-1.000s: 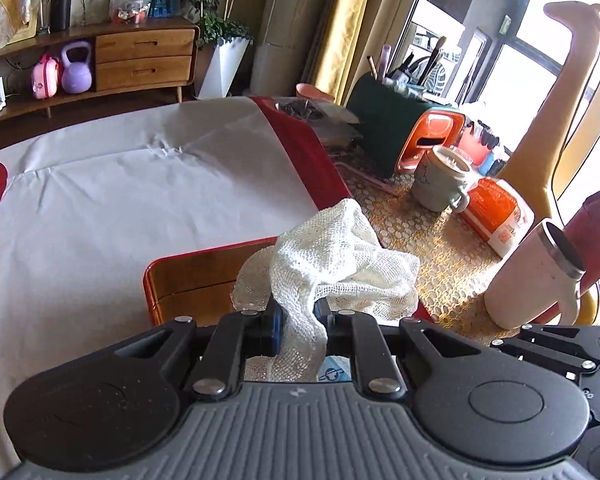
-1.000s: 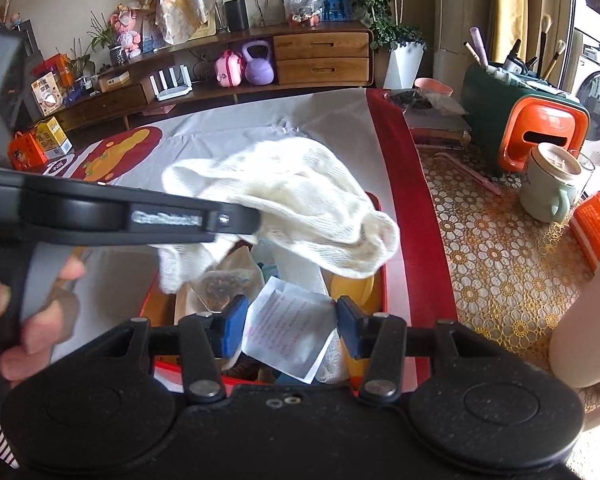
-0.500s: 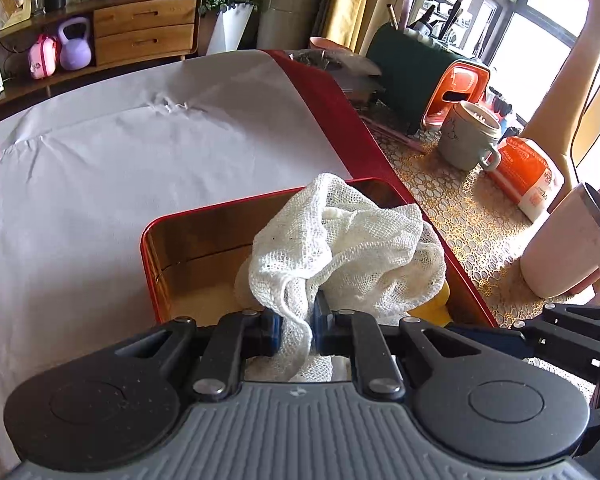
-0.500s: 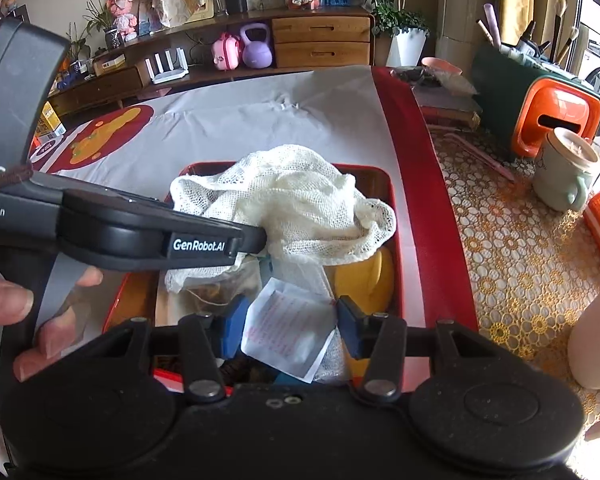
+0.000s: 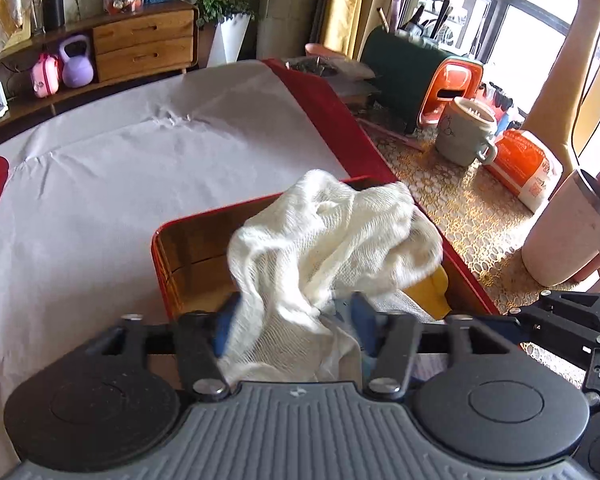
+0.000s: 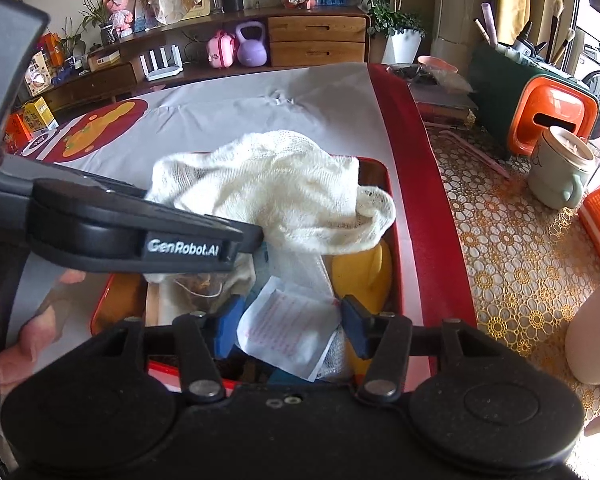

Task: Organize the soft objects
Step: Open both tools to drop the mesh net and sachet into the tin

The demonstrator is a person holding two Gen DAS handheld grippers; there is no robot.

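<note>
A white mesh cloth lies bunched over the red tin box on the grey table cover. My left gripper is open, its blue pads wide apart on either side of the cloth's near end. In the right wrist view the cloth drapes over the box, above a yellow object and a white paper packet. My right gripper is open and empty, with the packet between its fingers. The left gripper's body reaches in from the left.
A tall pale tumbler stands at the right of the box. A grey-green mug, an orange pack and a green and orange holder stand further back on the patterned cloth. The grey cover spreads to the left.
My left gripper has opened and let go of the cloth. The cloth has come down and now rests on the box. My right gripper has stayed open over the box.
</note>
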